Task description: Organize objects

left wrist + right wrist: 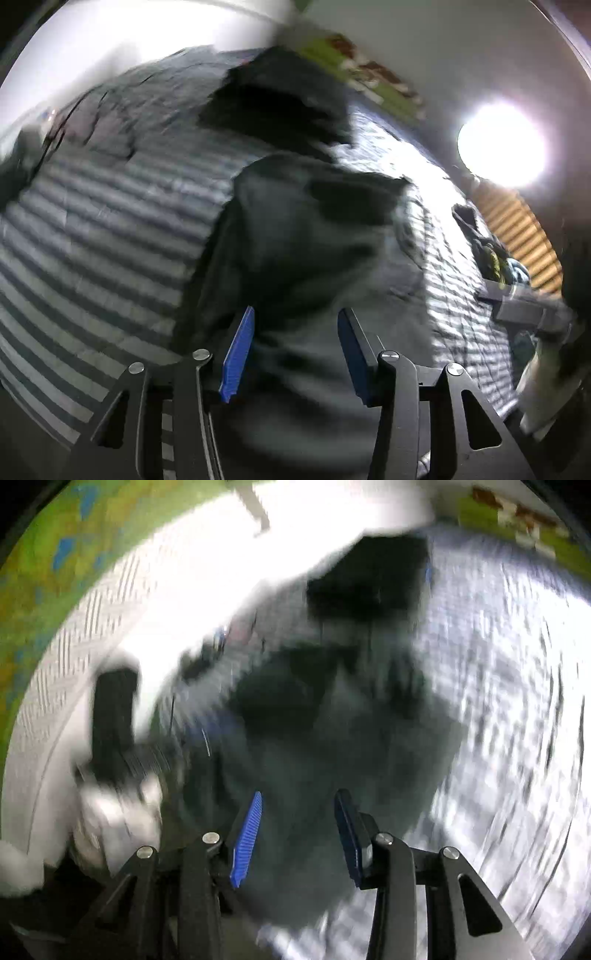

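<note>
A dark grey-green garment (303, 236) lies spread on a bed with a grey-and-white striped cover (99, 236). A black folded garment (273, 103) lies beyond it. My left gripper (295, 314) is open just above the near part of the grey garment, blue pads apart. In the right wrist view the same grey garment (332, 753) fills the middle and the black garment (365, 583) lies farther off. My right gripper (299, 797) is open over the grey garment. Both views are blurred by motion. The other hand-held gripper (532, 310) shows at the right edge.
A small pile of dark and coloured items (491, 254) lies at the bed's right edge by a wooden slatted surface (517, 229). A bright lamp (502, 144) glares at the right. A green patterned wall (55, 565) and white textured surface (74, 657) are at the left.
</note>
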{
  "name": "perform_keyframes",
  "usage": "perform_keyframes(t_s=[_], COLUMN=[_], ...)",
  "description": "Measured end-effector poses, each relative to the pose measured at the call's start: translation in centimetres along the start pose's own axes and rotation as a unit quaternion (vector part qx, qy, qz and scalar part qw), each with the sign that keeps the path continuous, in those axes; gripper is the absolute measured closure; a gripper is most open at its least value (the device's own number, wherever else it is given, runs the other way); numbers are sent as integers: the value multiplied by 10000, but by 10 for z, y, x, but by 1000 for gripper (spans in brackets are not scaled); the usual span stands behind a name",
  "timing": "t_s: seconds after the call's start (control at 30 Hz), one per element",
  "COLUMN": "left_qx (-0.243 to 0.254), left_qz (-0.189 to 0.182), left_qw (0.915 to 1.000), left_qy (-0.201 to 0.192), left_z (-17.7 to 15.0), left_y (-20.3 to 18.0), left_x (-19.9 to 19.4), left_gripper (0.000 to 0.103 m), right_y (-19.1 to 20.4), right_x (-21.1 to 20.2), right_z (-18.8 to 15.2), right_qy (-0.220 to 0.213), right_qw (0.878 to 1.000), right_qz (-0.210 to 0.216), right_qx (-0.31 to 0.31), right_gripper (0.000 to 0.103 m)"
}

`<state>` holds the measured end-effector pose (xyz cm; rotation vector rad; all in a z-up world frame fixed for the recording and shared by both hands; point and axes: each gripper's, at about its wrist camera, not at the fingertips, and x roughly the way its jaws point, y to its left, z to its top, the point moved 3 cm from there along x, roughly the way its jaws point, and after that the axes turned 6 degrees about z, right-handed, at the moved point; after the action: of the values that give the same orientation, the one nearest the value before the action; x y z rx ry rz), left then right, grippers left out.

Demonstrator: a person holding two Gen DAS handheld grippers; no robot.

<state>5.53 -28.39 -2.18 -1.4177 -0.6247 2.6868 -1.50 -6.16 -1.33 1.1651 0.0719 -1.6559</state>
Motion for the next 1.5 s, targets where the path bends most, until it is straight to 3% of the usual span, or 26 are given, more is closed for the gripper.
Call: perform_keyframes(t_s=[0.13,0.2,0.27,0.3,0.37,0.47,0.57,0.7,0.77,0.83,0.93,1.03,1.13,1.27,1.4,1.5], left_qx=[-64,-50,58,97,147,65,45,-19,-32,-33,24,-3,66,252,754,1037], left_qz=[183,180,214,221,225,244,208,308,359,437,610,548,399,-48,-126,322], left_qw=[9998,9998,9998,9997,9996,9997,9996,9995,9993,9990,9980,9976,9973,9975,9967,9941], left_qy=[-47,-14,-8,-8,-5,-69,-197,-119,-56,-80,-189,-423,-617,-656,-279,-5], left_z=[1,-1,-3,-3,-3,-1,0,-1,-3,-3,-3,-2,2,4,-1,-9], left_y=[15,19,19,19,20,21,20,25,28,31,39,48,47,22,-13,-21], left_x=[4,6,7,6,5,3,-8,-3,-1,-3,-14,-37,-58,-61,-29,0], left_gripper=[53,53,53,53,53,53,54,54,54,54,54,54,54,54,53,53], right_y=[-28,-60,-104,-116,-130,-106,-63,3,18,16,-14,-27,-13,9,15,26], right_x=[52,77,82,77,53,31,45,97,132,158,185,145,75,7,7,28], right_z=[56,76,90,96,96,97,97,95,95,95,103,100,72,-14,-94,-143], right_qy=[163,183,76,-20,-305,-519,-386,81,354,491,648,350,-87,-262,-16,462], right_qw=[9993,9981,9820,9779,9803,9865,9971,9995,9986,9978,9898,9958,9979,9972,9941,9936], right_qz=[199,-453,-1747,-1872,-1382,-1092,-278,268,171,-197,-1257,-635,-321,-356,-225,-493], right_qx=[269,379,713,933,1375,1102,589,-129,-358,-411,-158,557,548,601,1061,903], right_gripper=[65,68,68,66,66,66,66,66,66,66,66,67,66,66,66,65])
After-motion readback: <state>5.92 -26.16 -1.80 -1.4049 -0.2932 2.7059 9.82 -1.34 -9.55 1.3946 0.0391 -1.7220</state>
